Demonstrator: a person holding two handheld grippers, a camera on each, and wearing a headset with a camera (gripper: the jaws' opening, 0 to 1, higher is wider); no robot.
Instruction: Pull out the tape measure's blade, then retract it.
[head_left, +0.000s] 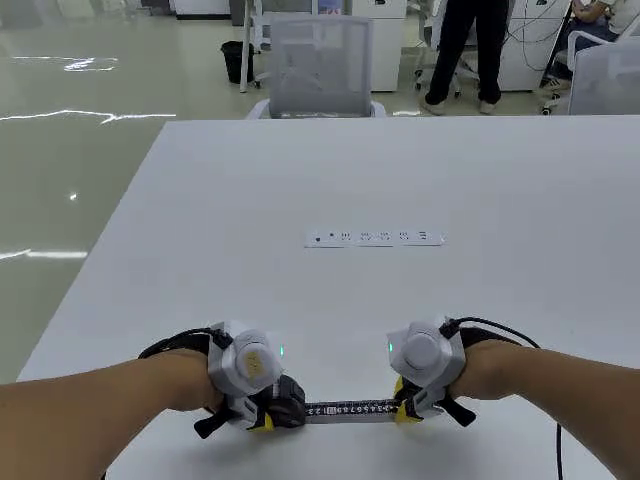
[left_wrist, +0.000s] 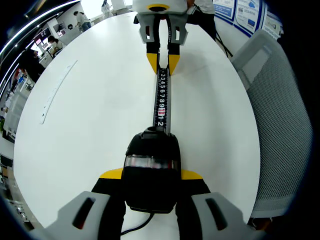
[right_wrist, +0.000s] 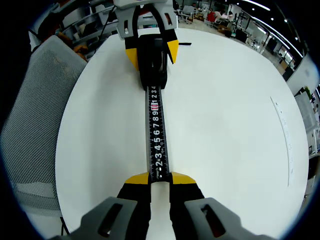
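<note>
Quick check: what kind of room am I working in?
Probably an open-plan office or lab: a white table with what looks like a flush socket strip, a mesh office chair at its far end, a glossy floor.

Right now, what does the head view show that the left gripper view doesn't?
Head view: the person's two forearms and a black bin on the floor far off. Left gripper view: the numbers printed on the blade, easy to read, and blue posters. Both: the left gripper holding the black case, the right gripper pinching the blade's end, and the white table.
</note>
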